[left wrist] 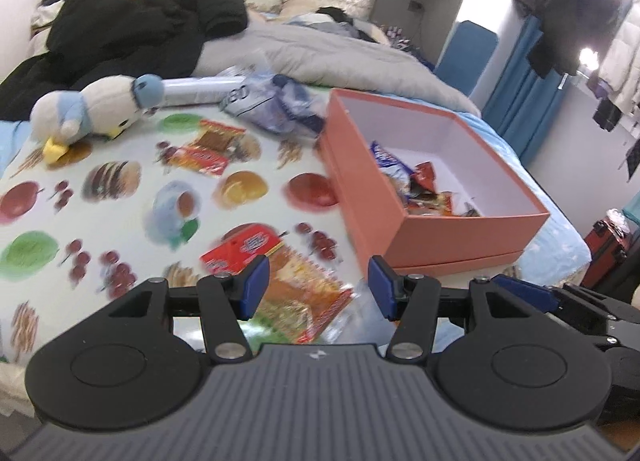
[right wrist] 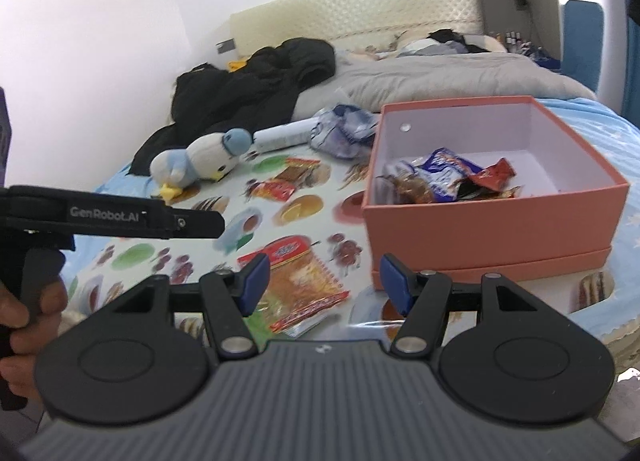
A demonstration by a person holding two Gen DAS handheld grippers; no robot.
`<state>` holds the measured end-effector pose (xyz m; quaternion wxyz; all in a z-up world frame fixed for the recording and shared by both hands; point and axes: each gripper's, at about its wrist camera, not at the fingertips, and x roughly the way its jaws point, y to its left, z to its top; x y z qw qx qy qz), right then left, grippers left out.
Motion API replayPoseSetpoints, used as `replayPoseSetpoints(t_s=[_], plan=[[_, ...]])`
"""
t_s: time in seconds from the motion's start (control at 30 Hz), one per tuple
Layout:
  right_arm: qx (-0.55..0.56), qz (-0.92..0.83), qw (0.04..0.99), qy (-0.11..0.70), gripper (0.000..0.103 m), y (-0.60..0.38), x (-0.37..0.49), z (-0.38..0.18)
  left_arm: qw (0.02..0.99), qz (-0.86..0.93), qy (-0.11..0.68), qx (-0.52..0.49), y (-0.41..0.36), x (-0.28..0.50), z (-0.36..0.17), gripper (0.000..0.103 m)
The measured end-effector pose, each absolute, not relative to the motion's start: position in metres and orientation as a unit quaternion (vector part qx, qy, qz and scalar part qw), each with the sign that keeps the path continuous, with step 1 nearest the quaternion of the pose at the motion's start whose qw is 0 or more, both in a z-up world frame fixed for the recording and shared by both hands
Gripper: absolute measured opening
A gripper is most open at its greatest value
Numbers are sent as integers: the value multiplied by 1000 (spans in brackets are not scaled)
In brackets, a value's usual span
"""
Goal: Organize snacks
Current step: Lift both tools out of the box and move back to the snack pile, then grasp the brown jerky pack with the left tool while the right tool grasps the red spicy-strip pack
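Left wrist view: left gripper (left wrist: 318, 287) hangs above the fruit-print cloth (left wrist: 132, 197) with jaws spread wide and nothing between them. Directly under the gap lies the orange-red snack packet (left wrist: 280, 285), flat on the cloth, just left of the pink box (left wrist: 472, 237). Right gripper (right wrist: 324, 281) is likewise wide open and empty, and looks down on the same packet (right wrist: 298, 285) (both tongs seem aimed at one target).

Box sits to the right, open top, several wrapped snacks (right wrist: 448, 177) already piled in its near-left part; the far half shows bare white lining. A second red packet (left wrist: 208, 151) lies farther off on the cloth, near the plush penguin (left wrist: 92, 113). Beyond that, a crumpled blue-and-white bag (left wrist: 276, 101) rests at the far edge of the cloth, beside a white tube (left wrist: 200, 89); whether these count as snacks I cannot tell.

Judgement: sorting is partway done, current step is the approach to the near packet, no grasp yet. Next move calls for one gripper to drop until its pads straddle the packet's edge, then close. Packet is thin and flat, so pads may slide over the film; pinching a raised corner looks safer. After that, a short carry right, over the box wall.
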<state>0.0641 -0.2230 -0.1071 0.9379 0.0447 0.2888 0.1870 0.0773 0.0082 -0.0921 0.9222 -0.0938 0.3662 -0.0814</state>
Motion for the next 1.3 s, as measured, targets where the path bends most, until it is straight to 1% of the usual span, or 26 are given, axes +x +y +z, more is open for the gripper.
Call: replayPoseSetpoints(t_s=[0.13,0.27,0.67,0.93,1.07,1.13,1.17,1.27,1.3], plan=[[36,204,933,294,63,-212,65,-109,921,-70,371,-95,21,76,-98,61],[27,219,928,301,63,-199,66,-113,920,-61,374,-95,32,75,-102,64],[16,241,916,319,64,-171,71,-125,920,-43,377,-102,59,74,-111,64],[-9,264,909,324,64,-147,83,-139,914,-36,396,-85,91,100,-131,65],[1,283,901,329,74,-134,91,-146,908,-40,411,-68,101,122,-145,65],[30,294,895,334,82,-131,96,-147,908,-45,413,-60,102,134,-151,67],[36,297,894,333,86,-129,99,-148,906,-45,416,-60,103,140,-155,70],[27,298,893,336,93,-119,105,-156,904,-58,418,-62,104,159,-165,74],[22,299,893,337,93,-116,106,-159,904,-62,419,-59,104,166,-168,75]])
